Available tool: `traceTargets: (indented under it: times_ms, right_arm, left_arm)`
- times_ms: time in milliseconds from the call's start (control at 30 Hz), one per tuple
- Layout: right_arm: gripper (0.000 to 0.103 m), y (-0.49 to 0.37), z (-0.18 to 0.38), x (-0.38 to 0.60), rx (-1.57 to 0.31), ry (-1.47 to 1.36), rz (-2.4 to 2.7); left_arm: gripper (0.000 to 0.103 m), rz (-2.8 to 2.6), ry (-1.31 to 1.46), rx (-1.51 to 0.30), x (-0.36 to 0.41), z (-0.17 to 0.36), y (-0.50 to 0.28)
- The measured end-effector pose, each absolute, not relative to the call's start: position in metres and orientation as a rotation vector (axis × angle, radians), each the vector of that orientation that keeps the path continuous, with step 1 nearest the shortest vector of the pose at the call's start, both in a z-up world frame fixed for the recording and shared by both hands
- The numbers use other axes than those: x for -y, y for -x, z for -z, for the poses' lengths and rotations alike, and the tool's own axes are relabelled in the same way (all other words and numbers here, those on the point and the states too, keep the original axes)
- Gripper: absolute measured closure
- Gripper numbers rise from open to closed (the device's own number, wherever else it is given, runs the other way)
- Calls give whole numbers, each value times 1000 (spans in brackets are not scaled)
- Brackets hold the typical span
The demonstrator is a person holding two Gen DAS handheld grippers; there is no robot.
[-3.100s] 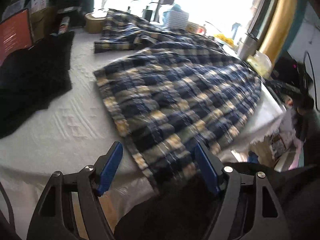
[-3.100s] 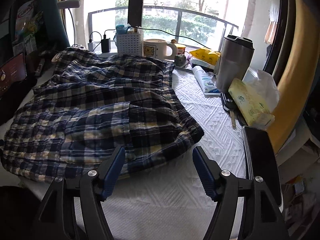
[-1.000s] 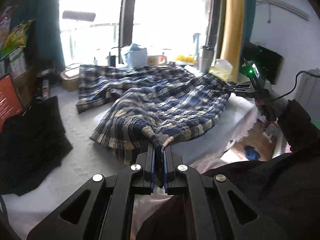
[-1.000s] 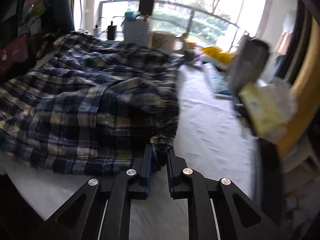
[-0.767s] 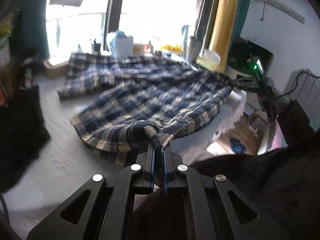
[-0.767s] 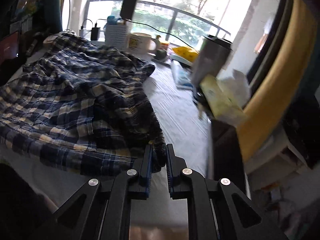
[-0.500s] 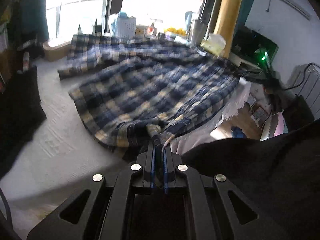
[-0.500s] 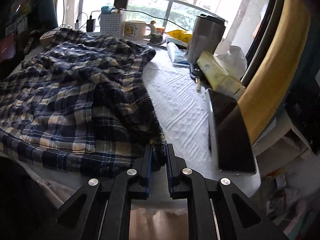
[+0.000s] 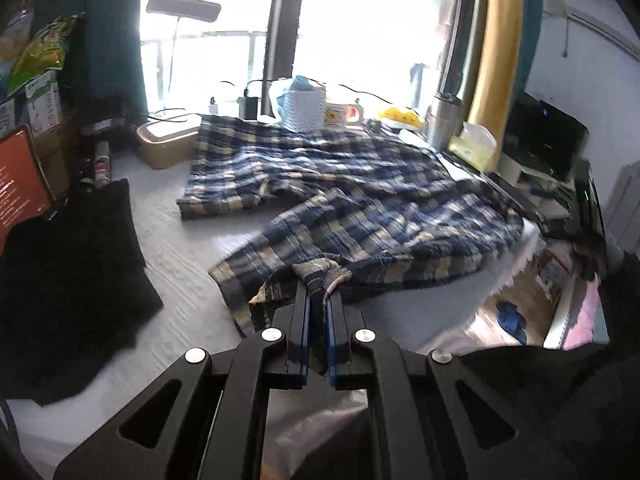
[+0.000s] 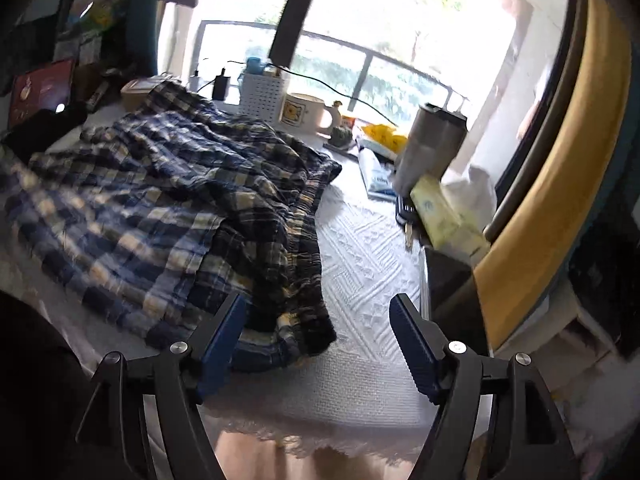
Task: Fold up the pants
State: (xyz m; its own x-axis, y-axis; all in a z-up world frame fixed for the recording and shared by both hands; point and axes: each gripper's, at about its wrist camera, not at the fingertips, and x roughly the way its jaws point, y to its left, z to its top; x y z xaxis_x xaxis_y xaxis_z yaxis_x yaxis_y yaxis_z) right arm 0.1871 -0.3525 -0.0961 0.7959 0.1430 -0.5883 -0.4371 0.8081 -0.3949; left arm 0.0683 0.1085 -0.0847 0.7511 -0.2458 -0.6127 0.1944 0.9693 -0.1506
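Observation:
Blue and yellow plaid pants point(image 9: 352, 200) lie spread and rumpled on a white textured tablecloth point(image 9: 176, 248). My left gripper point(image 9: 318, 300) is shut on the near hem of one pant leg, which bunches between the blue pads. In the right wrist view the pants point(image 10: 180, 200) lie left of centre, with the waistband corner point(image 10: 308, 328) resting on the cloth. My right gripper point(image 10: 318, 324) is open, its fingers on either side of that corner and just in front of it.
A white basket point(image 10: 262, 98), mug point(image 10: 306, 114), steel tumbler point(image 10: 432, 144) and tissue pack point(image 10: 440, 216) stand along the back and right. A dark tablet point(image 10: 448, 280) lies at the right edge. A black cloth point(image 9: 68, 280) lies at the left.
My right gripper has opened and let go of the waistband corner, which now lies on the cloth. My left gripper stays shut on the hem and has risen slightly.

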Motion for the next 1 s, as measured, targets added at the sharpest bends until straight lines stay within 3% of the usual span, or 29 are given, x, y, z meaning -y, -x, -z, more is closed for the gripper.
traceTargets:
  times_ms: [533, 567, 633, 767, 1000]
  right_arm:
    - [30, -157, 141, 295, -493, 878, -440]
    - [37, -159, 146, 291, -493, 903, -444]
    - [92, -168, 156, 283, -508, 954, -416]
    - [100, -180, 148, 279, -517, 956, -431]
    - [101, -192, 89, 284, -453, 852, -419]
  left_arm:
    - [98, 164, 125, -703, -138, 86, -94]
    - [98, 167, 123, -700, -138, 85, -94]
    - [98, 171, 112, -686, -138, 81, -95]
    - [98, 179, 70, -640, -134, 65, -95]
    - [98, 162, 27, -571, -132, 36, -95]
